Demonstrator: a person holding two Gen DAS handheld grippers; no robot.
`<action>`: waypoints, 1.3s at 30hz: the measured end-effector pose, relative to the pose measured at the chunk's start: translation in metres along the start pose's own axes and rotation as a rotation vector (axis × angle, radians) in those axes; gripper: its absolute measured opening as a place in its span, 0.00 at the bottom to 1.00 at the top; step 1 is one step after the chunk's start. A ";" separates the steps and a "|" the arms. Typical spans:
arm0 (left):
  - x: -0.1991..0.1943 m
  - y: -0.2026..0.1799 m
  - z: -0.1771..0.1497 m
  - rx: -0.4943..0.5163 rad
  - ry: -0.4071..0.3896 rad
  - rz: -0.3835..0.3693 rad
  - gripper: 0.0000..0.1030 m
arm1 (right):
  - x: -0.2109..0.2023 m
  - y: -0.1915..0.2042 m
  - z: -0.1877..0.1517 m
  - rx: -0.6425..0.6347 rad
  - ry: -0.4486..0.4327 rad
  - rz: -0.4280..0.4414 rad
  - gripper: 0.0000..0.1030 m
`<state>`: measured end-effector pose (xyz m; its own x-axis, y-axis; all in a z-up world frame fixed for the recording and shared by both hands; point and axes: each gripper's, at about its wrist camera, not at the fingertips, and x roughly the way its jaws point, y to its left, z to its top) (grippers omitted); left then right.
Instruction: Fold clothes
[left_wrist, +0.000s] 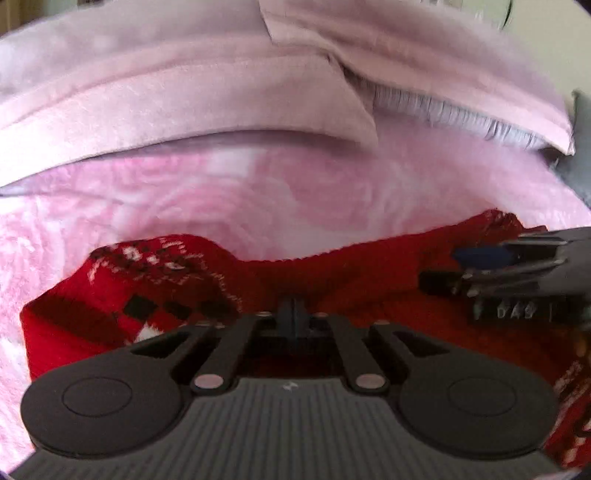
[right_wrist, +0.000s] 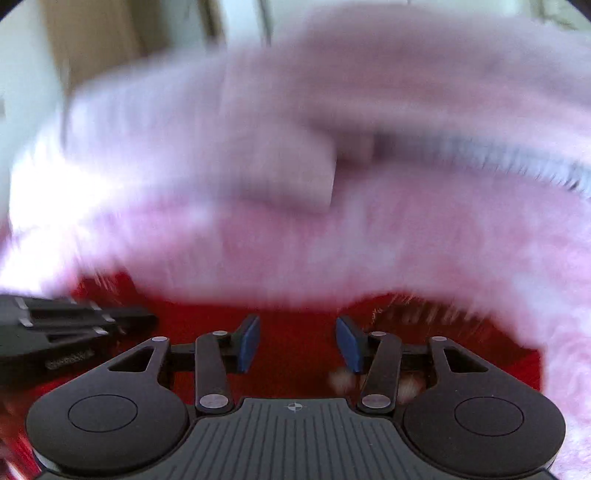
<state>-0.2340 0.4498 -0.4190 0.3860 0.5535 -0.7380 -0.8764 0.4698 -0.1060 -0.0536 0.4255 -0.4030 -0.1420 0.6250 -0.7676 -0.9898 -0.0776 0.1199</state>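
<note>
Left wrist view: the left gripper (left_wrist: 294, 314) sits clenched over the red knitted sweater (left_wrist: 332, 273), though whether it has pinched a fold I can't tell. The sweater lies spread on the pink fleece blanket (left_wrist: 258, 192), its long axis running side to side, far edge just ahead. The right gripper (right_wrist: 297, 341) hovers alongside, jaws parted, nothing between them, red knit right below. Beyond lies open blanket, then a folded pale pink garment (left_wrist: 184, 85), so there's room forward, I'd say.
</note>
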 end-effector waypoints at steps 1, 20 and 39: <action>-0.003 0.001 0.002 -0.019 0.003 0.000 0.03 | -0.003 0.002 -0.003 -0.041 -0.008 -0.012 0.49; -0.140 -0.025 -0.109 -0.036 0.059 0.001 0.04 | -0.144 0.052 -0.126 0.071 -0.028 -0.072 0.48; -0.320 -0.020 -0.263 -0.150 0.497 0.072 0.04 | -0.303 0.116 -0.319 0.193 0.507 -0.222 0.50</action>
<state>-0.4159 0.0828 -0.3557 0.1721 0.1701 -0.9703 -0.9414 0.3186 -0.1111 -0.1305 -0.0202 -0.3572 0.0315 0.1571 -0.9871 -0.9826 0.1855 -0.0019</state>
